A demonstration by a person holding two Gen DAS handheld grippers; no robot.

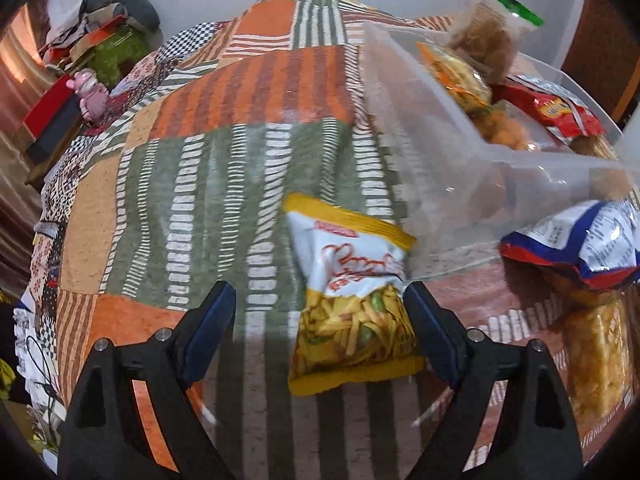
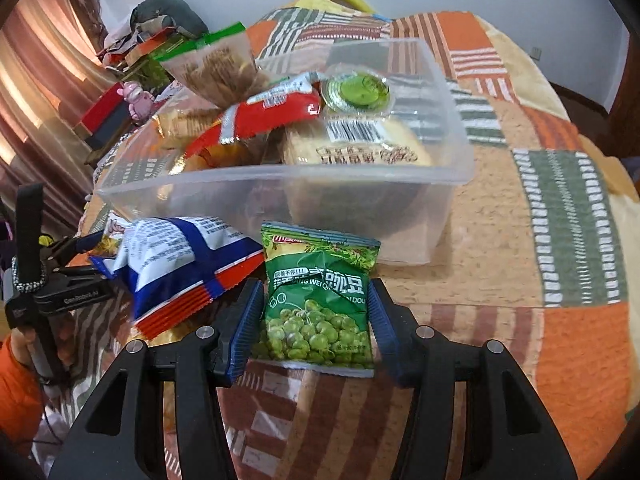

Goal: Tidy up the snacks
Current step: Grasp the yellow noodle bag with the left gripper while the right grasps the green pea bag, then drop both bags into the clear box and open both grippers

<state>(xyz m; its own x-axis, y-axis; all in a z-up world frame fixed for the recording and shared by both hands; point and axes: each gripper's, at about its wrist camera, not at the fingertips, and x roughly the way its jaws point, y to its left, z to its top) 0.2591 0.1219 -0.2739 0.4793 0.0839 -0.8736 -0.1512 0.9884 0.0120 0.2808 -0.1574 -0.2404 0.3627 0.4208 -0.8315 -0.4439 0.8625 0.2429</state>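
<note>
In the left wrist view my left gripper (image 1: 320, 304) is open; a yellow-and-white snack pack (image 1: 352, 304) lies on the quilt between its fingers, close to the right finger. In the right wrist view my right gripper (image 2: 316, 312) is open around a green pea packet (image 2: 318, 300), its pads close to both sides of the packet. A clear plastic bin (image 2: 280, 196) behind it holds several snack packs; it also shows in the left wrist view (image 1: 440, 148). A blue, white and red bag (image 2: 180, 264) lies left of the pea packet, also in the left wrist view (image 1: 580, 244).
A patchwork quilt (image 1: 224, 152) covers the surface. A clear pack of yellow snacks (image 1: 596, 352) lies at the right in the left wrist view. A pink toy (image 1: 90, 94) and boxes (image 1: 52, 120) stand at the far left. The left gripper (image 2: 60, 276) shows at left in the right wrist view.
</note>
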